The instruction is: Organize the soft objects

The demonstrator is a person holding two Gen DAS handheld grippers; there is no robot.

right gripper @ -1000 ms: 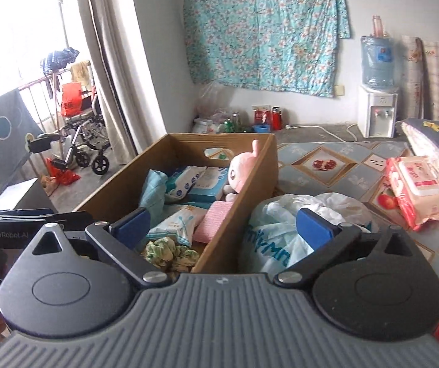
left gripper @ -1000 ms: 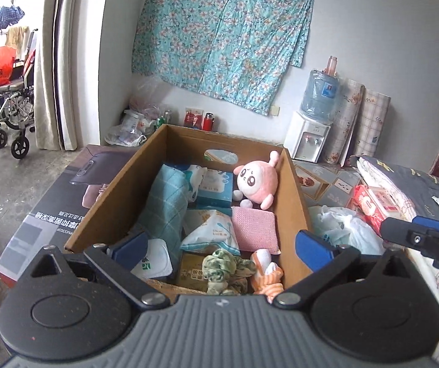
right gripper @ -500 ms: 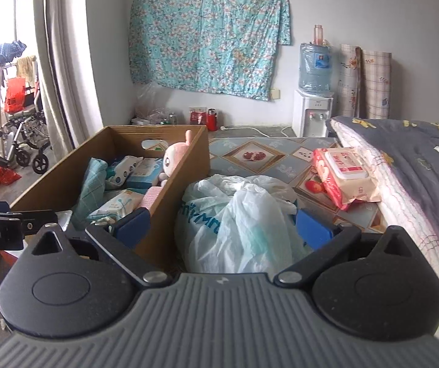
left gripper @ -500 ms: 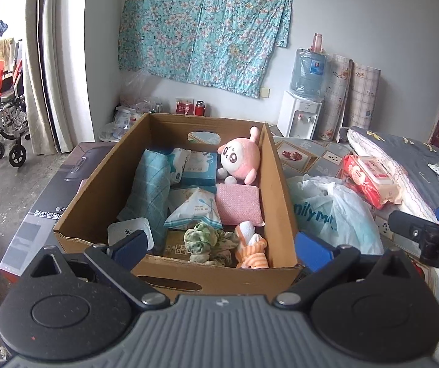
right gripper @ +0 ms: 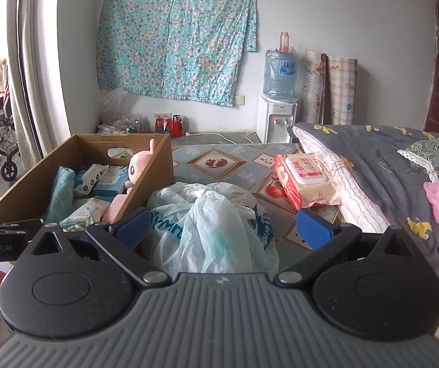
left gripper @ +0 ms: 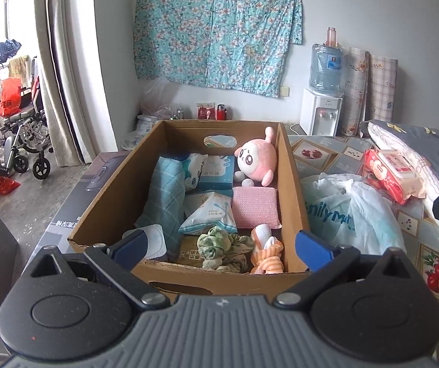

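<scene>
1. The left gripper (left gripper: 221, 242) hangs with its jaws spread wide and empty, just short of the near wall of a cardboard box (left gripper: 293, 190) packed with soft goods.
2. Straight ahead of its fingers lie a green scrunchie (left gripper: 224, 247) and an orange-and-white striped cloth toy (left gripper: 267, 253); farther forward sit a pink knitted pad (left gripper: 254, 207), a teal checked towel (left gripper: 165, 196) and a pink plush toy (left gripper: 256, 161).
3. The right gripper (right gripper: 222, 225), likewise open and holding nothing, faces a white plastic bag (right gripper: 210, 224) lying directly between its fingers, beside the box's wall.
4. A red wet-wipes pack (right gripper: 303, 181) rests ahead and to the right, against the bedding.
5. The bag looks the likeliest next pick; a good grasp would gather a bunched fold near its top, since thin film may slip or tear.
</scene>
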